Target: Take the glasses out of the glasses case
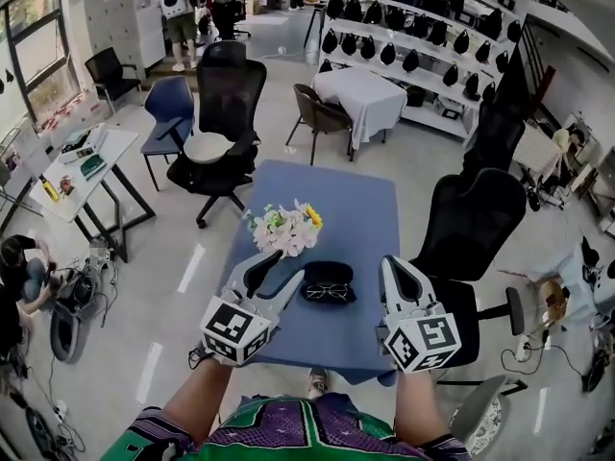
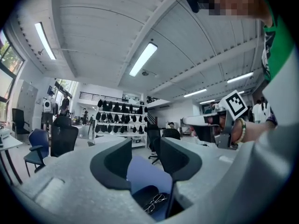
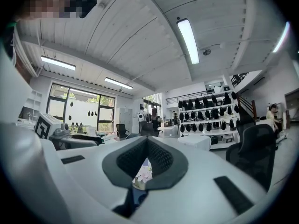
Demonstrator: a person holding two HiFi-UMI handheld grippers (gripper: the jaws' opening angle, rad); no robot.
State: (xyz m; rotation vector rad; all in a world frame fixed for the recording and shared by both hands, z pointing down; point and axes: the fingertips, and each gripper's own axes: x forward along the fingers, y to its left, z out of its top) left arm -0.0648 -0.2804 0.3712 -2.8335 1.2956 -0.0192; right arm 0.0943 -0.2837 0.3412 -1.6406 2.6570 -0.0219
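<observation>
An open black glasses case (image 1: 328, 281) lies on the blue table (image 1: 356, 209) near its front edge, with thin-framed glasses (image 1: 328, 291) resting in it. My left gripper (image 1: 279, 270) hovers just left of the case, jaws open and nothing between them. In the left gripper view, the case (image 2: 142, 196) and the glasses (image 2: 154, 202) show low through the gap of that gripper (image 2: 142, 155). My right gripper (image 1: 396, 267) is right of the case, shut and empty. In the right gripper view, its jaws (image 3: 147, 143) meet at the tips.
A bunch of white and yellow flowers (image 1: 285, 227) stands on the table behind the case, and the flowers (image 3: 141, 175) show between the right jaws. Black office chairs stand at the table's right (image 1: 480, 224) and far left (image 1: 229, 113). A white desk (image 1: 86, 166) is further left.
</observation>
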